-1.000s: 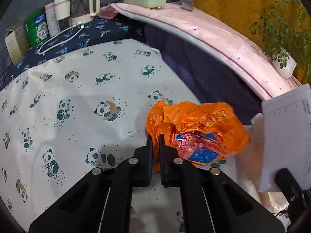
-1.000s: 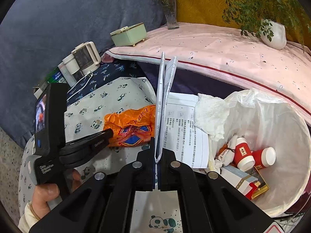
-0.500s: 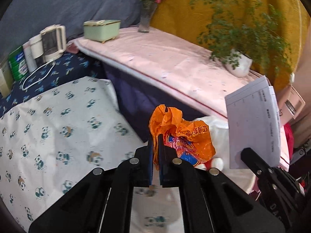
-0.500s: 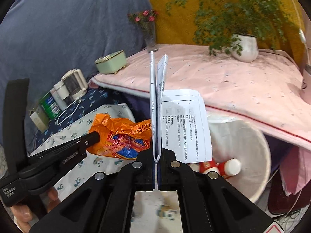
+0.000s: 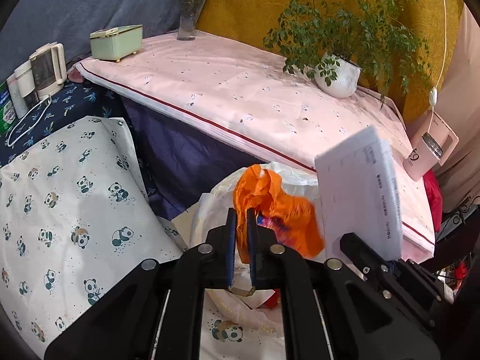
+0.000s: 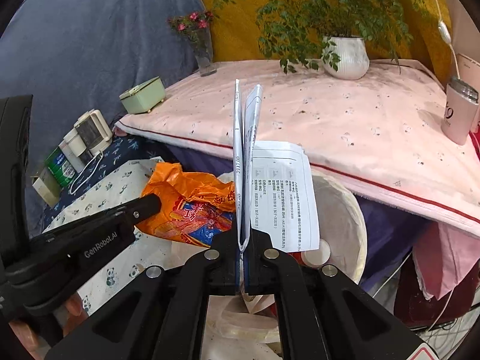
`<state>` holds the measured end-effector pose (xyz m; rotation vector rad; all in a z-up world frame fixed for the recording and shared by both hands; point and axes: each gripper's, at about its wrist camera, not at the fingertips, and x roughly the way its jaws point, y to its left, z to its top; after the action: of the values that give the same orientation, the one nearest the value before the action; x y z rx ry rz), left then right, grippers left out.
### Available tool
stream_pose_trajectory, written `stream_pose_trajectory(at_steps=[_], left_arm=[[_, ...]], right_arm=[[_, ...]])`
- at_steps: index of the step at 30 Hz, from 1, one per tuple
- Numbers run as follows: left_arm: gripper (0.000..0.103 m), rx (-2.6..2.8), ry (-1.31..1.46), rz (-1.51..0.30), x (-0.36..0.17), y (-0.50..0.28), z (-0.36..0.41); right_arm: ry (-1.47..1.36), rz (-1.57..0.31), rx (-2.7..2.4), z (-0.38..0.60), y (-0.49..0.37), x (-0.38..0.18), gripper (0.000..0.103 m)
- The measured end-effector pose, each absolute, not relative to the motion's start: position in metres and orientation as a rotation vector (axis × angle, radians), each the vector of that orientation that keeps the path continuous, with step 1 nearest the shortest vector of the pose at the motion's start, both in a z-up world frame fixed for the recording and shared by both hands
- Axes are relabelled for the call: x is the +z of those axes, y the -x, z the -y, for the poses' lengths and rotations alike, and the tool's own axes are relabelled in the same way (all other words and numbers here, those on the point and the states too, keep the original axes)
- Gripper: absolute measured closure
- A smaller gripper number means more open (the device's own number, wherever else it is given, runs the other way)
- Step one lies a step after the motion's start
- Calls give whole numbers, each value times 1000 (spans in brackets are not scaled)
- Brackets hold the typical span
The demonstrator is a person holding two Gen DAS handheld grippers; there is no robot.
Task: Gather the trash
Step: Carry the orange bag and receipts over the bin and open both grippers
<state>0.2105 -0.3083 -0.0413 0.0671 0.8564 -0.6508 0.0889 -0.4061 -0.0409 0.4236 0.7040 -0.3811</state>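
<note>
Both grippers hang over the lined bin (image 6: pixel 345 210), cups (image 6: pixel 318 250) inside. The left gripper (image 5: pixel 241 228) is opening round the orange bag (image 5: pixel 276 210), the right gripper (image 6: pixel 244 240) opening round folded papers (image 6: pixel 279 195). Only the right view shows the cups.

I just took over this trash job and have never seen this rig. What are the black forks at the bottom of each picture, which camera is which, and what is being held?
There is no robot arm: a person holds a two-finger gripper in each hand, with a fisheye camera on each looking along its fingers. The black forks are those fingers.

The left wrist view shows the left gripper with a crumpled orange plastic bag between its jaws, which are opening. The right wrist view shows the right gripper with folded printed paper sheets between its jaws, also opening. Both hang over a white-lined trash bin, beside a panda-print cloth. Behind is a pink-covered table with a potted plant, a flower vase and a green box.
</note>
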Motion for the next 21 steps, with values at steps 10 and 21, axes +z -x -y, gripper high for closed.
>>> stream_pose_trajectory(at_steps=[10, 21], left_arm=[[44, -573, -97, -812, -40, -208, 286], [19, -481, -126, -784, -29, -172, 250]], right_arm=[[-378, -685, -388, 395, -82, -35, 58], [-278, -703, -391, 367, -50, -13, 30]])
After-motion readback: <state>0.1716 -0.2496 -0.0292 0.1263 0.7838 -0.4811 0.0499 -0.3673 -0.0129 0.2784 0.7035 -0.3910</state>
